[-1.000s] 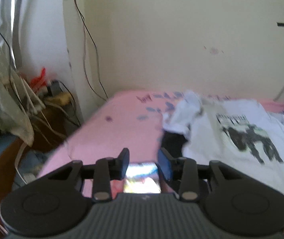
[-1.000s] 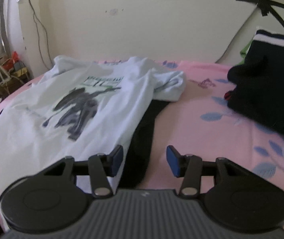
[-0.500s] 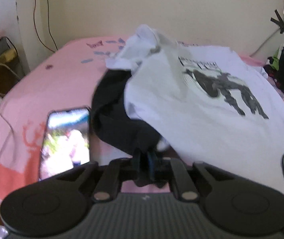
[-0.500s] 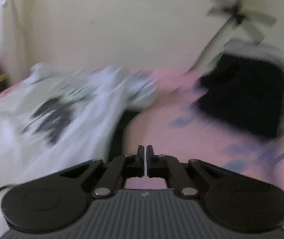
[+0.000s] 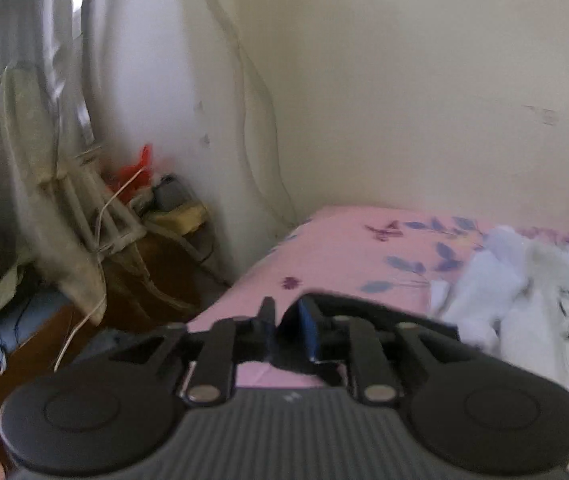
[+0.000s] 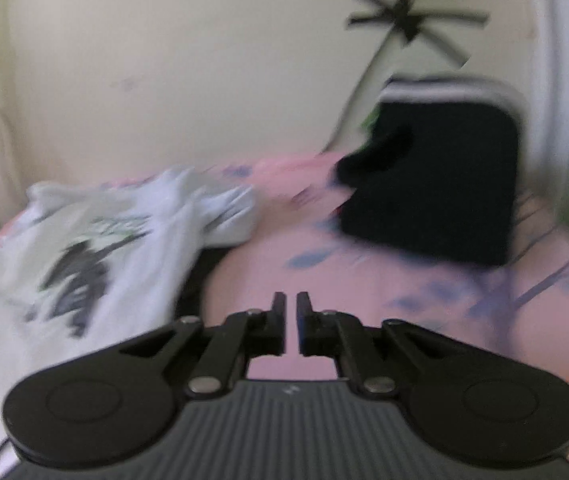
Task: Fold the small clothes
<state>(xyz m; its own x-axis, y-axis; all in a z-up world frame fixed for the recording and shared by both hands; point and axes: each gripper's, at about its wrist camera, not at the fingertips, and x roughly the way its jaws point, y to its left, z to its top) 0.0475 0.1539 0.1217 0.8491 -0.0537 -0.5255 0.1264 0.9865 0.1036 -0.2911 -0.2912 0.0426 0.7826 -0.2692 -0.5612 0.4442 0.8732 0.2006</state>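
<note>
On the pink bed (image 6: 364,292), left fingers (image 5: 268,312) pinch black cloth (image 5: 296,360); right fingers (image 6: 278,312) stand narrowly apart, empty.

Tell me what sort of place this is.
Most likely a bedroom in a home: a bed with a pink leaf-print sheet, a white printed T-shirt spread on it, dark folded clothing stacked by the cream wall, and a cluttered wooden side table beside the bed.

Left tongs (image 5: 287,322) pinching, right tongs (image 6: 291,322) slightly parted

Bare pink bedsheet (image 6: 268,264) between white T-shirt (image 6: 96,236) and black bag (image 6: 436,188)
</note>
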